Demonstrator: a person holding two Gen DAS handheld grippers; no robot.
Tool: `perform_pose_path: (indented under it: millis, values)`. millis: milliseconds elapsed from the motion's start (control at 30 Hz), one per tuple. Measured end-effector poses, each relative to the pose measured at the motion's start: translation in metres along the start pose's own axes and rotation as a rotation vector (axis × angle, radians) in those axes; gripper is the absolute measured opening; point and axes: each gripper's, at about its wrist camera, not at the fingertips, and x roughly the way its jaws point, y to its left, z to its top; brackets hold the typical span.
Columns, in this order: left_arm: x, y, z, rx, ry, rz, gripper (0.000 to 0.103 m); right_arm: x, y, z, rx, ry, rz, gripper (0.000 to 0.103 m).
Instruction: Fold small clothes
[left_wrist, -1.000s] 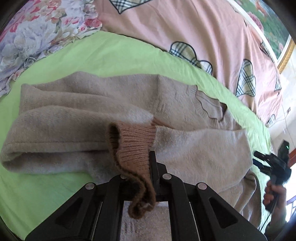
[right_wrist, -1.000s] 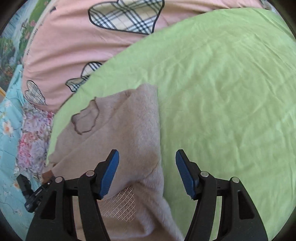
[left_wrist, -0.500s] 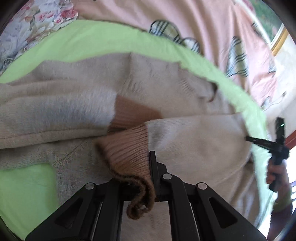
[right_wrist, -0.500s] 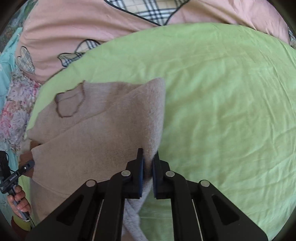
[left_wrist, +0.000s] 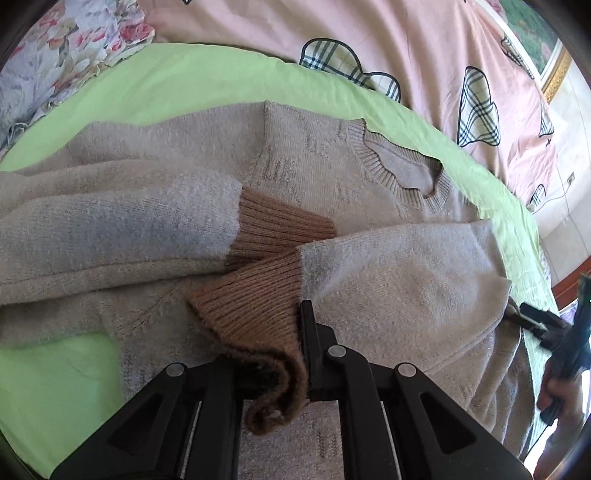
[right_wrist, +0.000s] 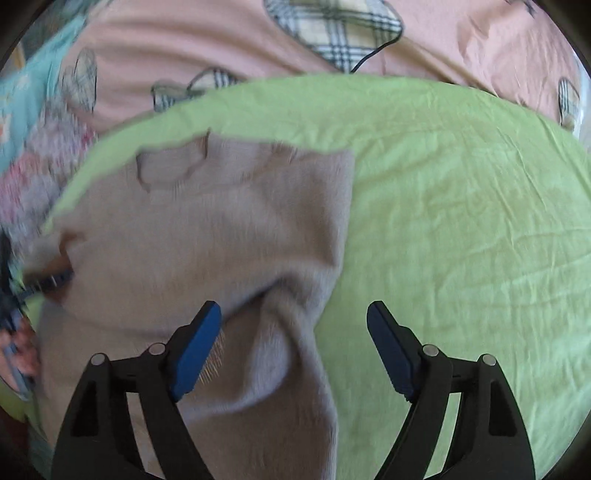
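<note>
A beige knit sweater (left_wrist: 332, 177) lies on the green sheet (left_wrist: 177, 81), with both sleeves folded across its body. Their brown ribbed cuffs meet at the middle. My left gripper (left_wrist: 291, 354) is shut on the brown cuff (left_wrist: 251, 306) of the right sleeve, low over the sweater. In the right wrist view the sweater (right_wrist: 221, 229) lies to the left, its side edge bunched between the fingers. My right gripper (right_wrist: 295, 332) is open, with blue pads (right_wrist: 195, 350), and holds nothing. It also shows at the far right of the left wrist view (left_wrist: 543, 325).
A pink quilt with plaid heart patches (left_wrist: 369, 40) lies behind the sheet. A floral pillow (left_wrist: 55, 48) sits at the back left. Bare green sheet (right_wrist: 461, 221) spreads to the right of the sweater.
My right gripper closed on the sweater's side edge, then opened and let it go. My left gripper has carried the cuff inward across the sweater's body.
</note>
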Motion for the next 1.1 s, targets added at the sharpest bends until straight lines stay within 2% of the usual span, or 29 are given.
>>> perform_pose_path:
  millis: [100, 200, 333, 433, 500, 567, 667, 700, 800, 900, 933, 967, 1000, 1033, 1100]
  values:
    - [-0.001, -0.002, 0.001, -0.006, 0.002, 0.004, 0.007, 0.022, 0.016, -0.005, -0.096, 0.035, -0.144, 0.081]
    - [-0.003, -0.002, 0.0, -0.012, -0.001, 0.008, 0.008, 0.031, 0.003, 0.004, -0.026, -0.023, -0.277, 0.078]
    - [-0.002, -0.004, -0.003, -0.008, -0.006, 0.012, 0.008, 0.012, -0.048, -0.003, 0.196, -0.078, -0.266, 0.078]
    - [0.002, -0.009, -0.004, 0.011, -0.002, 0.013, 0.008, 0.008, -0.073, -0.019, 0.271, -0.072, -0.198, 0.078]
    - [0.001, -0.011, -0.004, 0.025, 0.001, 0.015, 0.008, 0.002, -0.081, -0.028, 0.295, -0.063, -0.121, 0.078]
    - [0.001, -0.011, -0.003, 0.03, 0.003, 0.011, 0.008, -0.012, -0.078, -0.03, 0.286, -0.069, -0.024, 0.079]
    - [0.002, -0.008, -0.003, 0.024, 0.008, 0.0, 0.008, -0.029, -0.076, -0.022, 0.302, -0.105, 0.208, 0.08]
    - [0.003, -0.008, -0.003, 0.023, 0.009, 0.0, 0.008, -0.028, -0.078, -0.013, 0.323, -0.113, 0.251, 0.08]
    - [0.003, -0.011, -0.002, 0.035, 0.008, 0.008, 0.008, 0.0, -0.08, 0.017, 0.351, -0.101, 0.258, 0.08]
    - [0.004, -0.012, -0.002, 0.042, 0.007, 0.009, 0.008, 0.046, -0.086, 0.045, 0.422, -0.064, 0.267, 0.079]
    - [0.004, -0.012, -0.002, 0.042, 0.006, 0.006, 0.007, 0.054, -0.086, 0.043, 0.439, -0.049, 0.275, 0.073]
    - [0.004, -0.012, -0.002, 0.047, 0.003, 0.004, 0.005, 0.064, -0.087, 0.048, 0.439, -0.024, 0.288, 0.038]
    - [0.004, -0.013, -0.002, 0.056, -0.002, 0.005, 0.004, 0.071, -0.084, 0.052, 0.424, 0.004, 0.298, 0.014]
    - [0.003, -0.016, -0.001, 0.072, -0.013, 0.015, 0.004, 0.073, -0.082, 0.055, 0.41, 0.009, 0.294, 0.008]
    - [0.0, -0.019, 0.002, 0.091, -0.035, 0.029, 0.004, 0.058, -0.084, 0.062, 0.381, -0.058, 0.236, 0.008]
